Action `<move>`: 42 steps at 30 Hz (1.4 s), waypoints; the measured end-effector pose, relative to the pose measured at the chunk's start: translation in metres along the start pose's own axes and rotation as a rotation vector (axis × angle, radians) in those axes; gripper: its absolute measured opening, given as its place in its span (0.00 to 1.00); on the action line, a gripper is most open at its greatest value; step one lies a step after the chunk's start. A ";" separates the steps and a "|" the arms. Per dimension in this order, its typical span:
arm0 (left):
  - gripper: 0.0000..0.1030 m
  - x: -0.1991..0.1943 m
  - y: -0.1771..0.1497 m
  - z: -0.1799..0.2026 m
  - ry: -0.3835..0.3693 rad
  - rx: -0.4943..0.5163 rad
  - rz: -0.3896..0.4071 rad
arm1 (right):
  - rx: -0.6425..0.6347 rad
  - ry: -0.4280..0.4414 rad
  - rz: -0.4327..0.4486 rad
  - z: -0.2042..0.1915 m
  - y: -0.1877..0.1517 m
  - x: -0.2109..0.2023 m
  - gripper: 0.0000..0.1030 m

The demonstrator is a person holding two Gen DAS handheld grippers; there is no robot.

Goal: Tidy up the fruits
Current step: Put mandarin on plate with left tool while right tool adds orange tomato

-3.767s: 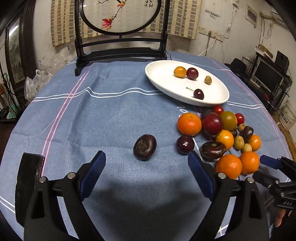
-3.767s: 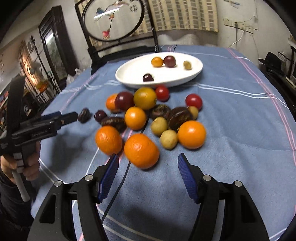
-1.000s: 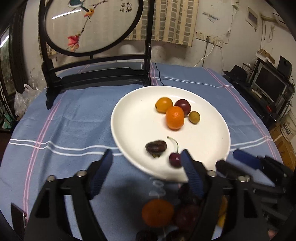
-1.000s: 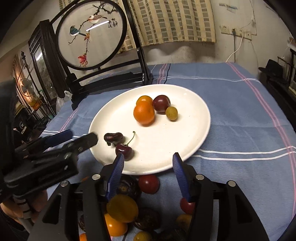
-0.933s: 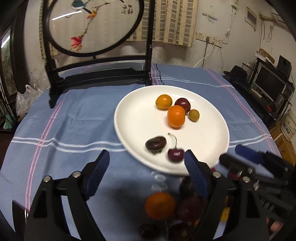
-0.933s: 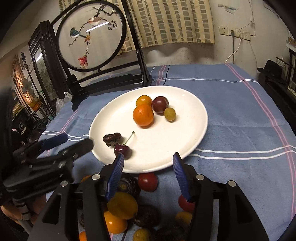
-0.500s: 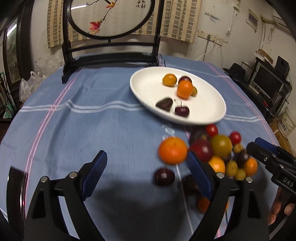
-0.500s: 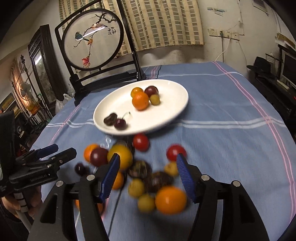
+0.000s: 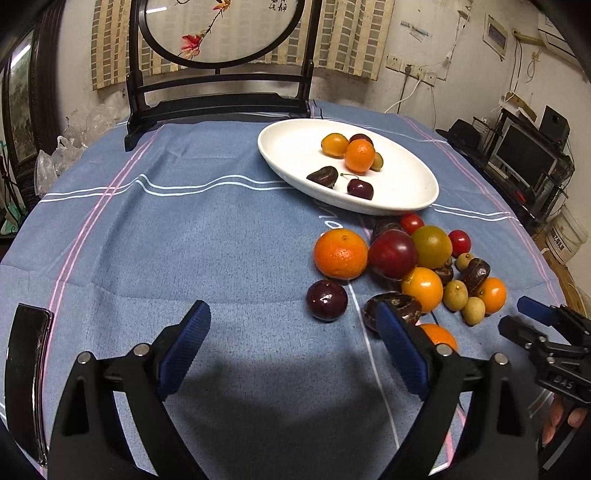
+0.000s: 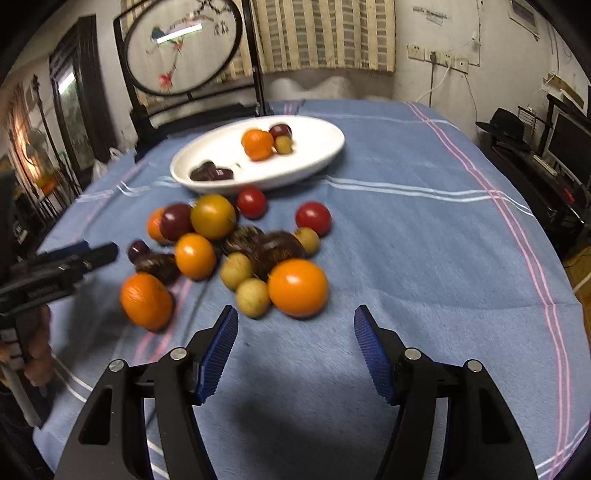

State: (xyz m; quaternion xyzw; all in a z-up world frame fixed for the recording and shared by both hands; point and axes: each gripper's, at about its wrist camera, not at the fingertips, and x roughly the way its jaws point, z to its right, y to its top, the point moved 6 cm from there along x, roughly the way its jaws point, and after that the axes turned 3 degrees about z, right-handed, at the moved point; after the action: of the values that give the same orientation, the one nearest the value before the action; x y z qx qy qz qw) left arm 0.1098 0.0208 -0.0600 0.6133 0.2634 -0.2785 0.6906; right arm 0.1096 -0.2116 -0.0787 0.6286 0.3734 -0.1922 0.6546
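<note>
From the left wrist, the left gripper [image 9: 291, 334], its fingers just widened and empty, hangs over the blue-clothed bench [image 9: 184, 240]. The glossy dark-purple plum [image 9: 327, 300] lies just ahead, apart from the heap: smooth, bruisable, best pinched across its middle.

From the right wrist, blurred, the right gripper [image 10: 295, 343] stands released near a round orange tangerine [image 10: 297, 288], probably firm; small tan fruits [image 10: 253, 297] crowd beside it.

A blue cloth [image 9: 207, 229] with white and pink stripes covers the counter. At its far edge stands a dark-framed round screen [image 9: 221, 33] painted with a flowering branch. Behind hangs a checked curtain [image 10: 325, 33] on a stained wall [image 9: 436, 44] with sockets [image 9: 410, 70]; a monitor [image 9: 524, 155] sits right.
</note>
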 end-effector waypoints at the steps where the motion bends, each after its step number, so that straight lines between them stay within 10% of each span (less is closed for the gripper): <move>1: 0.86 0.000 0.000 0.000 -0.005 0.001 -0.005 | 0.000 -0.008 -0.009 0.002 0.000 0.003 0.64; 11: 0.86 -0.002 -0.002 0.009 -0.037 0.032 -0.004 | -0.039 -0.013 -0.059 0.001 0.015 0.029 0.63; 15: 0.86 -0.001 -0.003 0.011 -0.040 0.046 -0.004 | -0.056 0.016 -0.085 -0.008 0.017 0.041 0.39; 39: 0.87 0.005 -0.022 0.077 -0.114 0.138 -0.137 | 0.024 0.171 -0.021 -0.010 -0.005 0.003 0.38; 42: 0.68 0.016 -0.026 0.083 -0.110 0.124 -0.169 | 0.036 0.179 -0.017 -0.006 -0.006 0.001 0.38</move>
State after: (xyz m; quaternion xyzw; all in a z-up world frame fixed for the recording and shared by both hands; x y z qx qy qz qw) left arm 0.1047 -0.0647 -0.0804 0.6144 0.2583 -0.3848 0.6386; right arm 0.1045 -0.2066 -0.0825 0.6517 0.4323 -0.1473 0.6055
